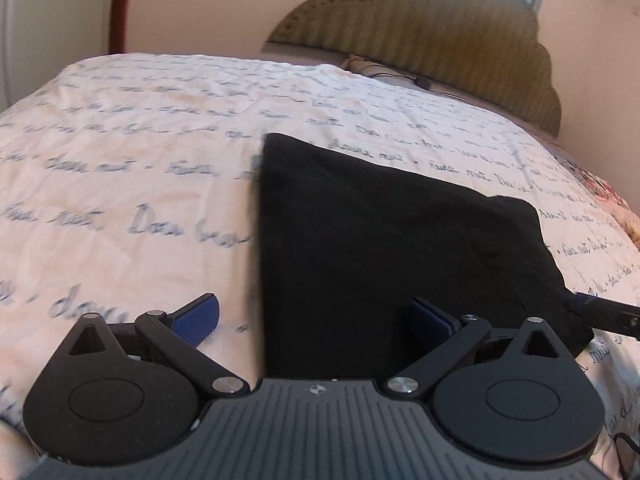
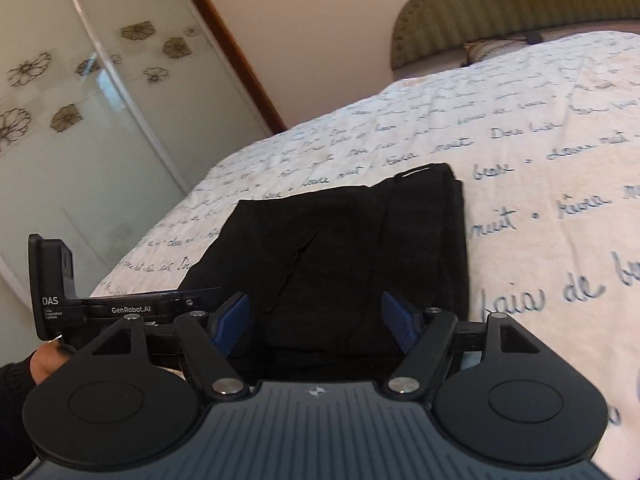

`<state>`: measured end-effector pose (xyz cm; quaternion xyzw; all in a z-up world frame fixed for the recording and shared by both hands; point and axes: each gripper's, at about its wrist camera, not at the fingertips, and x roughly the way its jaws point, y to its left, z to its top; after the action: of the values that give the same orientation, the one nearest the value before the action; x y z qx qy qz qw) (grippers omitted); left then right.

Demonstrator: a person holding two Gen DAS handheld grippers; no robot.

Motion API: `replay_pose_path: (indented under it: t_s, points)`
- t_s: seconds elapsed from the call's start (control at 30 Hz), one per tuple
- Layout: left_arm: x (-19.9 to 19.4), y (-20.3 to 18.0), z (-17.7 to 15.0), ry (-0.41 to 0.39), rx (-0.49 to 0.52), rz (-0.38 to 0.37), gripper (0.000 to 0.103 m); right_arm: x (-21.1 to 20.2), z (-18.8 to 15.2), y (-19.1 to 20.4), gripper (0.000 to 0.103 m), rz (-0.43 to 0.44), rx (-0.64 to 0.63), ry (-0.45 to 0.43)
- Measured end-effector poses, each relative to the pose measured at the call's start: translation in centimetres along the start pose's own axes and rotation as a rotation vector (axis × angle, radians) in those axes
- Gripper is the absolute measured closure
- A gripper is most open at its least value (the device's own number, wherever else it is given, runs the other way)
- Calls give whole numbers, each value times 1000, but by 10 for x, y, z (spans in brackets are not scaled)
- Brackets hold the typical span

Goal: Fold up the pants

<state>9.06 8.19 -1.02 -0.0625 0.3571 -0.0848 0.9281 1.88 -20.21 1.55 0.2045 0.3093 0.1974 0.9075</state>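
Black pants (image 1: 380, 248) lie folded into a compact block on the bed's white quilt with blue script (image 1: 140, 160). My left gripper (image 1: 316, 316) hovers open over the near left edge of the block; its blue pads stand wide apart and grip nothing. In the right wrist view the same pants (image 2: 352, 248) lie just ahead. My right gripper (image 2: 320, 320) is open, blue pads on either side of the near edge of the cloth without pressing it. The body of the left gripper (image 2: 56, 292) shows at the left, with a hand (image 2: 44, 364) under it.
A padded green headboard (image 1: 432, 48) stands at the far end of the bed, with a dark cable (image 1: 420, 80) at its foot. A frosted glass door with flower prints (image 2: 80, 120) and a brown door frame (image 2: 232, 44) stand to the left.
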Motion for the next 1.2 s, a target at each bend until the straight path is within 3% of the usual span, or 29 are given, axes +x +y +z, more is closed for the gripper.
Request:
replay_pose_path:
  t_s: [0.13,0.2,0.3,0.37,0.43,0.5,0.57,0.67,0.77,0.9,1.03,1.2]
  points:
    - [-62,34,-16,-67,-44,29,2,-68,-6,-17,30,-102,36,-47]
    - [-93,56,-22,-98,-70,79,2,-110,-12,-29,30,-200,32,-90]
    - [-146,92,-23,-176,-88,183,2,-170,-20,-34,30,-534,-106,-161]
    - [-180,114,-16,-265,-109,291,2,-208,-22,-39,27,-753,-174,-216]
    - [-207,131,-4,-355,-147,368,1,-241,-18,-46,27,-896,-156,-276]
    - [-222,135,8,-398,-198,392,2,-258,-11,-41,27,-954,-129,-336]
    - [-223,125,10,-426,-206,330,1,-259,-12,-25,24,-909,-125,-410]
    - [-199,81,3,-376,-150,221,1,-220,-16,7,11,-722,-168,-404]
    - [-154,29,-22,-286,-84,98,1,-151,-22,38,9,-556,-215,-291]
    - [-102,-26,-48,-184,-12,28,1,-54,-32,60,9,-415,-226,-106]
    - [-72,-37,-65,-163,-40,58,1,-3,-44,64,9,-393,-160,-8]
    - [-50,-29,-71,-104,-55,71,1,12,-70,62,9,-455,-156,-17]
